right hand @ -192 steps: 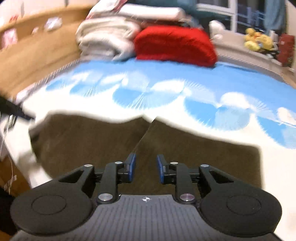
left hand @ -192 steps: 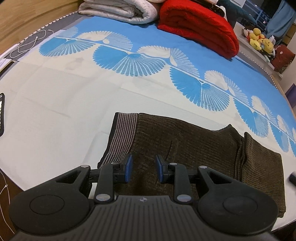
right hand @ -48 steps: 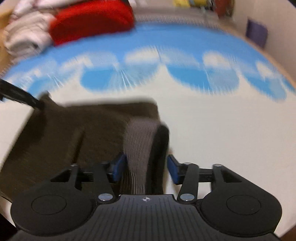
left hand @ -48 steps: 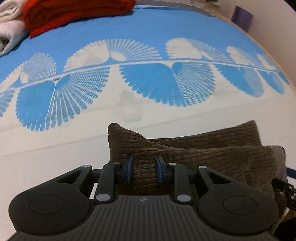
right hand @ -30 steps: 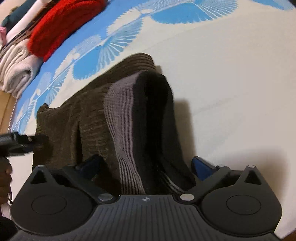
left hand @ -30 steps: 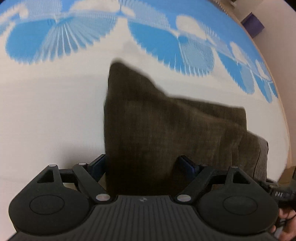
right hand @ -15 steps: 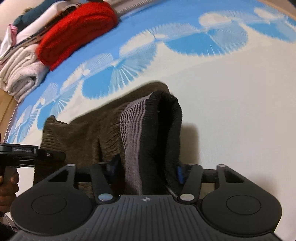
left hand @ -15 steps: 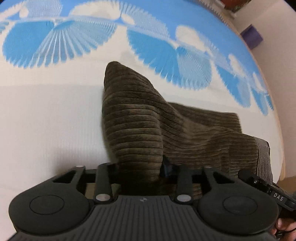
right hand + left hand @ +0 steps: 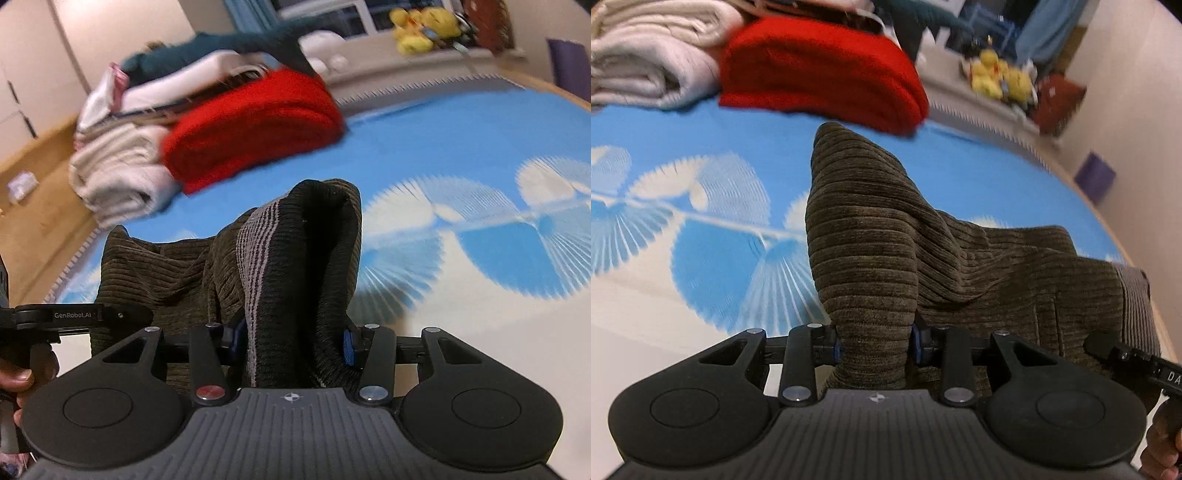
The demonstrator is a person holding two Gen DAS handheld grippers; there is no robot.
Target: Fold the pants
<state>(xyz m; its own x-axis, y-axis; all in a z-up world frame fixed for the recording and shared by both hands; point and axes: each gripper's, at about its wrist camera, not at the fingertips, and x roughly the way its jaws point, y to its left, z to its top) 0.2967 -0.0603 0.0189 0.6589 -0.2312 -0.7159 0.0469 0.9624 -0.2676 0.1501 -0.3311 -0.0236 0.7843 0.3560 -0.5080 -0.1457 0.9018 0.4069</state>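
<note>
Left gripper (image 9: 874,349): closest to the camera in the left wrist view; its two blue-padded fingers (image 9: 833,350) are pressed onto a thick fold of the pants, one on each side of the cloth.
Right gripper (image 9: 291,341): closest to the camera in the right wrist view; its fingers (image 9: 348,345) pinch the bunched waistband end, and the cloth fills the gap between them.
Pants (image 9: 886,258): brown corduroy, folded into a bundle and held between the two grippers above the bed. In the left wrist view one corner stands up as a peak over the fingers, and the rest hangs across toward the right side.
Waistband (image 9: 258,266): grey ribbed strip with darker lines; it stands upright in the right gripper and curls over at the top.
Other tool: in each view the tip of the opposite gripper shows at the picture edge, touching the far end of the pants.
Bed cover (image 9: 713,221): blue with white fan shapes, cream in the near part; it lies under and behind the pants.
Red blanket (image 9: 820,74): folded, at the far side of the bed.
White blankets (image 9: 646,66): folded pile just beside the red blanket, to its left.
Yellow soft toys (image 9: 1001,77): on a ledge behind the bed, blurred.
</note>
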